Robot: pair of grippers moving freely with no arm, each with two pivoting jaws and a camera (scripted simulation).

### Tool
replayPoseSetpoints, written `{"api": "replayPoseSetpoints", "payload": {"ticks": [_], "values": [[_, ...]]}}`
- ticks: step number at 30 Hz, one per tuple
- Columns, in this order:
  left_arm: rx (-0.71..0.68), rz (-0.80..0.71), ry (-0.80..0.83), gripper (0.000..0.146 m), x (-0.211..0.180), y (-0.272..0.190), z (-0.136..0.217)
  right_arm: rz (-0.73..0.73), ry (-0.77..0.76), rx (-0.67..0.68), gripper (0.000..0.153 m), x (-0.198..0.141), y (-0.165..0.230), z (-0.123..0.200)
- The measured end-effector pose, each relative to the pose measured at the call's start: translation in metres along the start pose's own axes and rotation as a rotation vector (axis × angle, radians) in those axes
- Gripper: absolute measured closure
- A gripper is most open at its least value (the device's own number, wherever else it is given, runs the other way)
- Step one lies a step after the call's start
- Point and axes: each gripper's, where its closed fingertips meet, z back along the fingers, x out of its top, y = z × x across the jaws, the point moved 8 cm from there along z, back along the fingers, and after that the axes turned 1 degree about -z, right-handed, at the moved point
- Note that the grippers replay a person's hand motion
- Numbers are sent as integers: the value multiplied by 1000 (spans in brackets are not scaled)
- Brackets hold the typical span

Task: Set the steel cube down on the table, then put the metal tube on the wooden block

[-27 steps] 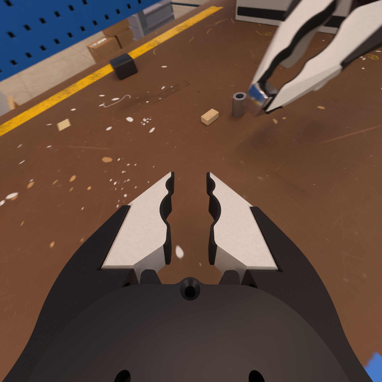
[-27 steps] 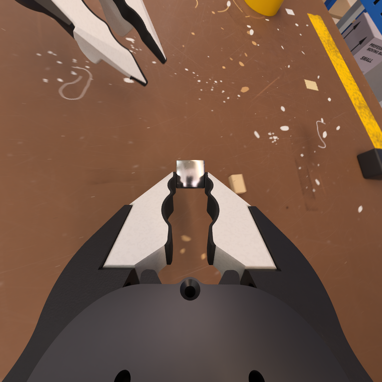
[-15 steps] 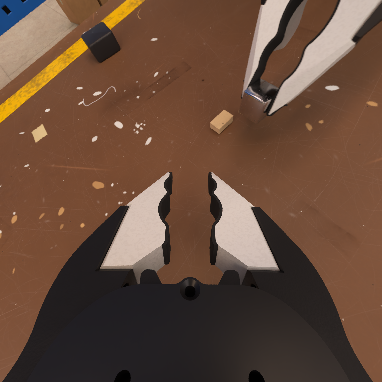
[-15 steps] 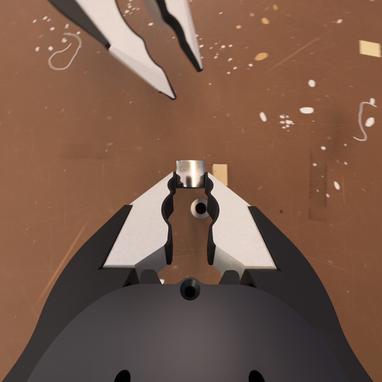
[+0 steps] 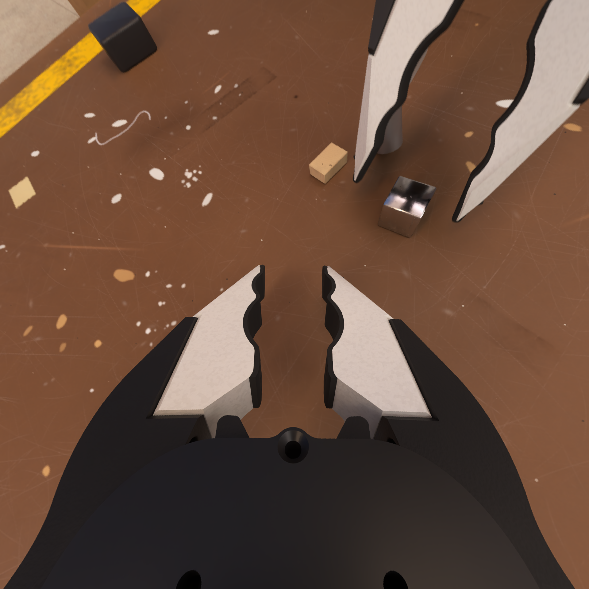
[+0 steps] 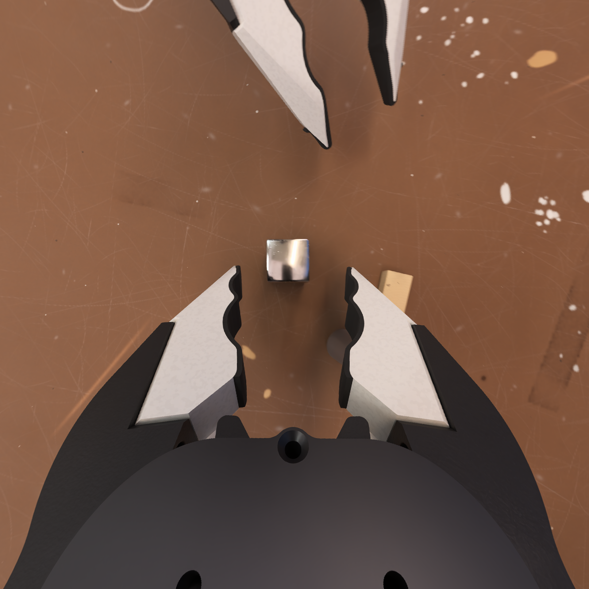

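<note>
The shiny steel cube (image 5: pixel 407 206) rests on the brown table, free of both grippers; it also shows in the right wrist view (image 6: pixel 287 259). My right gripper (image 6: pixel 293 269) is open, its tips on either side of the cube without touching; in the left wrist view it (image 5: pixel 408 200) hangs over the cube. The grey metal tube (image 5: pixel 392 134) stands upright behind a right finger, mostly hidden; a sliver of it shows in the right wrist view (image 6: pixel 338 347). The small wooden block (image 5: pixel 328 162) lies left of the tube; it also shows in the right wrist view (image 6: pixel 396 287). My left gripper (image 5: pixel 292 269) is open and empty, short of the cube.
A black cube (image 5: pixel 122 35) sits by the yellow stripe (image 5: pixel 47 83) along the table's far left edge. Paint flecks and a tan paper scrap (image 5: pixel 21 192) mark the brown table (image 5: pixel 223 229). My left gripper's fingers (image 6: pixel 296 73) show at the top of the right wrist view.
My right gripper lowered, opened and let go of the steel cube, which now rests on the table. My left gripper moved forward towards the cube and block.
</note>
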Motion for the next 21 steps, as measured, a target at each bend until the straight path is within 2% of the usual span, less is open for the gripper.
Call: {"api": "replayPoseSetpoints", "payload": {"ticks": [7, 13, 14, 16, 21], "values": [[-28, 37, -34, 111, 7, 11, 7, -138, 9, -13, 91, -19, -30, 32], [1, 41, -10, 111, 4, 11, 9, -188, 25, -63, 99, -31, -27, 29], [13, 52, -12, 111, 5, 12, 9, -200, 34, -63, 102, -33, -28, 27], [29, 81, -29, 111, 8, 13, 11, -201, 44, -75, 128, -37, -26, 26], [39, 79, -20, 111, 6, 9, 11, -191, -30, -95, 130, -32, -26, 31]]}}
